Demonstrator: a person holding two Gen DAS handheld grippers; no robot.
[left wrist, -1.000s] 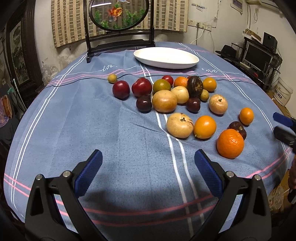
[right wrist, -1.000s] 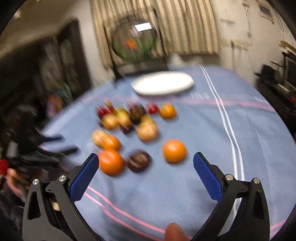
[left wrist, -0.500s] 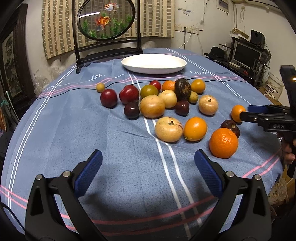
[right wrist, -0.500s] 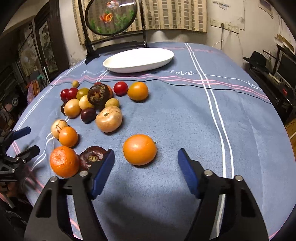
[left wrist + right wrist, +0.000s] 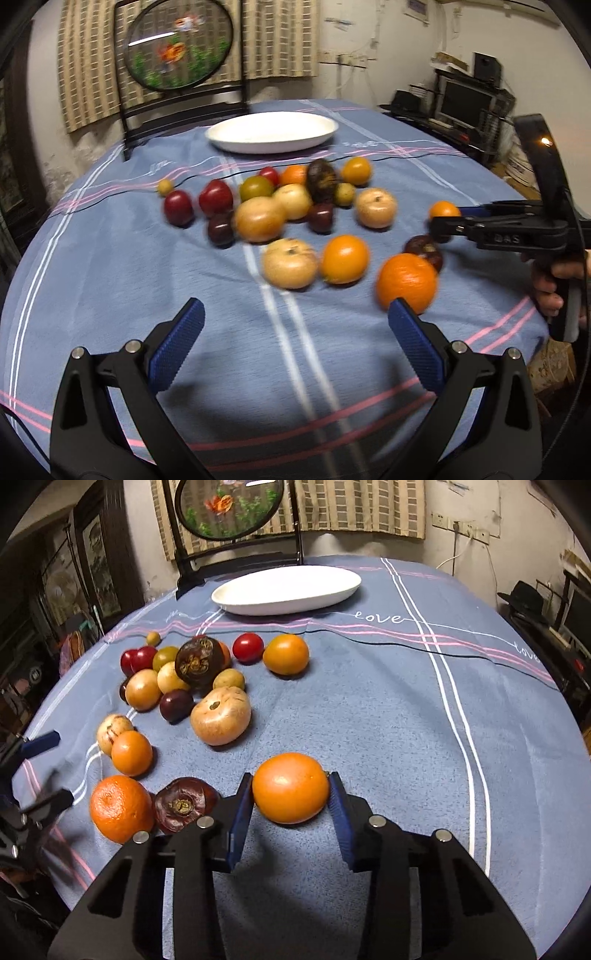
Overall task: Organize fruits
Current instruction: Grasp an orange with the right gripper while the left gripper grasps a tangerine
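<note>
A: Left wrist view first. What is being seen?
B: The left gripper (image 5: pixel 295 341) is being held wide apart over the blue tablecloth (image 5: pixel 110 295), nothing between its pads. A big orange (image 5: pixel 406 282) is being partly hidden by the right pad tip. Fruits are being shown scattered across the middle of the cloth, blurred. A white dish (image 5: pixel 271 132) is being seen behind them, nothing in it.
A: Is the other tool being caught there?
B: Yes, the right gripper (image 5: pixel 441 221) is being seen from the side at the right edge, a hand (image 5: pixel 557 284) wrapped on its handle. A small orange (image 5: pixel 444 210) is being seen at its tips.
A: Right wrist view?
B: The jaws are being closed on the small orange (image 5: pixel 291 787); both blue pads are being pressed against its sides, and it is being kept on the cloth. A dark wrinkled fruit (image 5: pixel 183 805) is lying just left of it, touching the big orange (image 5: pixel 120 808).
A: The rest?
B: A tan apple-like fruit (image 5: pixel 221 720) is being seen farther back, the cluster beyond it at left. The white dish (image 5: pixel 288 589) is being seen at the far side, well apart.
</note>
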